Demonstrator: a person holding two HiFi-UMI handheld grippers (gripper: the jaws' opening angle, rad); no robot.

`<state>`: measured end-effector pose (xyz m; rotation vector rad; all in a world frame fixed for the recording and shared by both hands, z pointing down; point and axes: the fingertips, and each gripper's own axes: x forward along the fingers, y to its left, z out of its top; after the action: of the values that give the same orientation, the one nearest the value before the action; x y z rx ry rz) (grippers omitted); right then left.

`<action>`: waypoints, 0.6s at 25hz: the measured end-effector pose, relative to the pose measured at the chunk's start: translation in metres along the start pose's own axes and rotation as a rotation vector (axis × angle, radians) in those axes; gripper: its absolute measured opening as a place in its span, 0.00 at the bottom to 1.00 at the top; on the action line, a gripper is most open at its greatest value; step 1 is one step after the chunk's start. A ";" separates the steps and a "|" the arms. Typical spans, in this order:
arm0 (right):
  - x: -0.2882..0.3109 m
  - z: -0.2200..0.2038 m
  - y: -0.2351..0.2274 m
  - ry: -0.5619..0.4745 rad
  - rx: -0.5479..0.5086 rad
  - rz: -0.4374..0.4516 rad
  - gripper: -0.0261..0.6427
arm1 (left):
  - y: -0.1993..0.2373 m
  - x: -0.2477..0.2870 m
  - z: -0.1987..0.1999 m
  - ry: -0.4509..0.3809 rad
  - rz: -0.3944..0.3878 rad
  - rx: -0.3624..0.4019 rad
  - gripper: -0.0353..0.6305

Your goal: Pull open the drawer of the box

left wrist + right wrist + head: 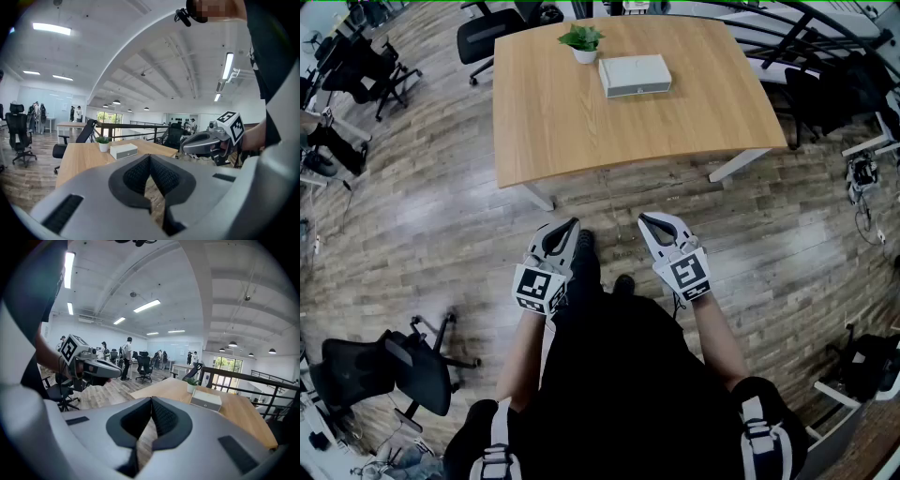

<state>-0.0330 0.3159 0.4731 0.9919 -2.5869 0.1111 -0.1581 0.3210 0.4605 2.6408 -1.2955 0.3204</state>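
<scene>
box [635, 75] on far part of desk [562, 131], just beside potted plant [581, 39]; drawer looks shut. left gripper [573, 223], right gripper [644, 217] well short of desk, fingers together, empty. step closer, part fingers, take drawer front level, pull straight.
</scene>
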 end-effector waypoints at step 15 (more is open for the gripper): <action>-0.068 -0.047 0.008 0.016 0.059 -0.059 0.08 | -0.072 -0.009 0.001 -0.006 -0.052 0.010 0.09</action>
<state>0.0235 0.3741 0.4923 1.0827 -2.5503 0.1800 -0.1062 0.3714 0.4522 2.6805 -1.2284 0.3127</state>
